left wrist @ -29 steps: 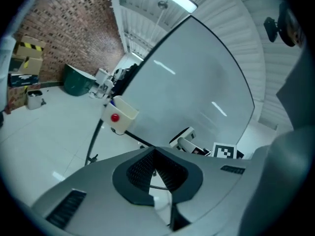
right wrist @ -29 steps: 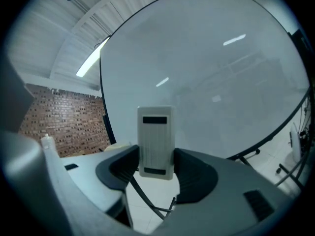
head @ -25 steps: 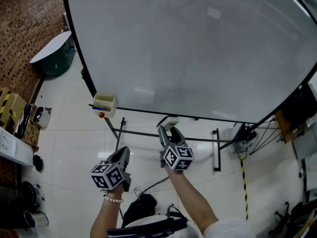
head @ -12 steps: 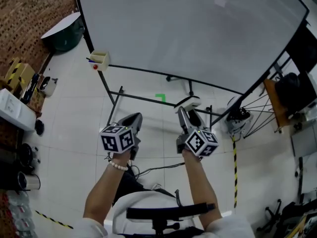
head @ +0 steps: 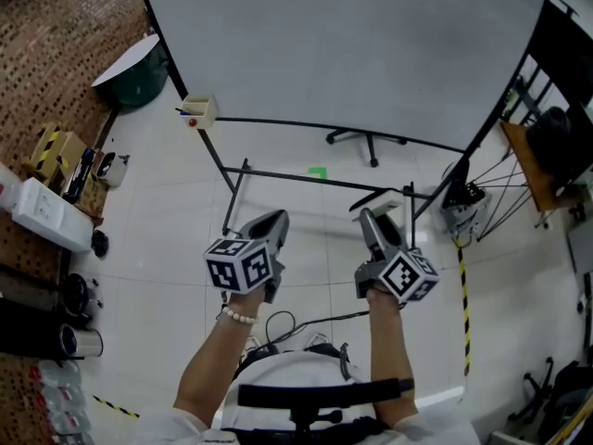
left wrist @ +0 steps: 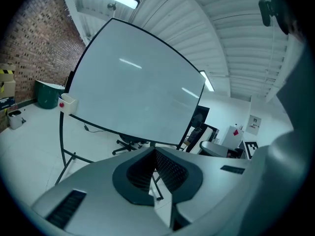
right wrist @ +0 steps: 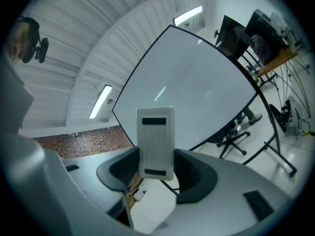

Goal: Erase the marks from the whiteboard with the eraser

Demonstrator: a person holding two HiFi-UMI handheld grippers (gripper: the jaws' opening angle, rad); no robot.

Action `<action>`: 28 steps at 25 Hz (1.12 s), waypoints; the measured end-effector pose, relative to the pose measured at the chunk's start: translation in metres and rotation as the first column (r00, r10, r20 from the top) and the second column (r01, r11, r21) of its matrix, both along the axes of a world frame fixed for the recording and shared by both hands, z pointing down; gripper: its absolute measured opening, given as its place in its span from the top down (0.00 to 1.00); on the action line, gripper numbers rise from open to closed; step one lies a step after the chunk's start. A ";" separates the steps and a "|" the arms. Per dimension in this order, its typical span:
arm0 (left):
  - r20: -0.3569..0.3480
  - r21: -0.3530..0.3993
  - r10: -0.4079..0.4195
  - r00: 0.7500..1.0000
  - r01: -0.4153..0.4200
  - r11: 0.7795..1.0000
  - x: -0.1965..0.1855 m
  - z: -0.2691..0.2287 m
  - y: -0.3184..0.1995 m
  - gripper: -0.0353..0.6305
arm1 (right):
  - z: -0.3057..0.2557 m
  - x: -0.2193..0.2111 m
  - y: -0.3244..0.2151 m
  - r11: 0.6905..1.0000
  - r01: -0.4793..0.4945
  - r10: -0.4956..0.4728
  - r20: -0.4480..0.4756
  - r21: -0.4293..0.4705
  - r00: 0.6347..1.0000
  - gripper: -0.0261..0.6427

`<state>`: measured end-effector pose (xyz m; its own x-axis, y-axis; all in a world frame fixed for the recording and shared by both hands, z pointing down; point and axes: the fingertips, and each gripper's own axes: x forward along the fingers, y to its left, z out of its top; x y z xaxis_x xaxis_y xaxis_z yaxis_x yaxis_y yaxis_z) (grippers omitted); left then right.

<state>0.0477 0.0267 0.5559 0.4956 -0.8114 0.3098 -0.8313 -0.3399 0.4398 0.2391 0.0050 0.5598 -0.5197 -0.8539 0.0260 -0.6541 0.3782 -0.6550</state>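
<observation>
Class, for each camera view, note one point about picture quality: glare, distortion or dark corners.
Head view: the whiteboard looks evenly lit, its straight frame bowed by the lens. Left gripper view: light streaks glare on the whiteboard; corners are black. Right gripper view: same bowing and black corners; the eraser in the right tongs is sharp.

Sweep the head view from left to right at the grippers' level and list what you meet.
white case → left gripper → right gripper, holding the eraser → yellow-and-black floor tape
</observation>
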 end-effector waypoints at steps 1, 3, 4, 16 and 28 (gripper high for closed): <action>-0.005 0.002 -0.001 1.000 0.001 1.000 -0.002 -0.001 0.002 0.96 | -0.003 -0.001 0.004 1.000 -0.004 0.004 0.001 0.004 1.000 0.59; -0.016 0.006 -0.001 1.000 0.001 1.000 -0.007 -0.003 0.005 0.96 | -0.010 -0.005 0.010 1.000 -0.012 0.012 0.010 -0.001 1.000 0.59; -0.020 0.007 0.005 1.000 -0.005 1.000 -0.009 -0.004 0.007 0.96 | -0.011 -0.006 0.013 1.000 -0.018 0.018 0.010 -0.008 1.000 0.59; -0.067 0.044 0.075 0.995 -0.073 0.996 -0.057 -0.019 0.032 0.96 | -0.053 -0.063 0.061 0.995 -0.088 0.094 -0.131 0.047 0.987 0.59; -0.101 0.015 0.081 0.992 -0.080 0.997 -0.123 -0.012 0.049 0.96 | -0.050 -0.125 0.083 0.995 -0.094 0.096 -0.090 0.029 0.991 0.59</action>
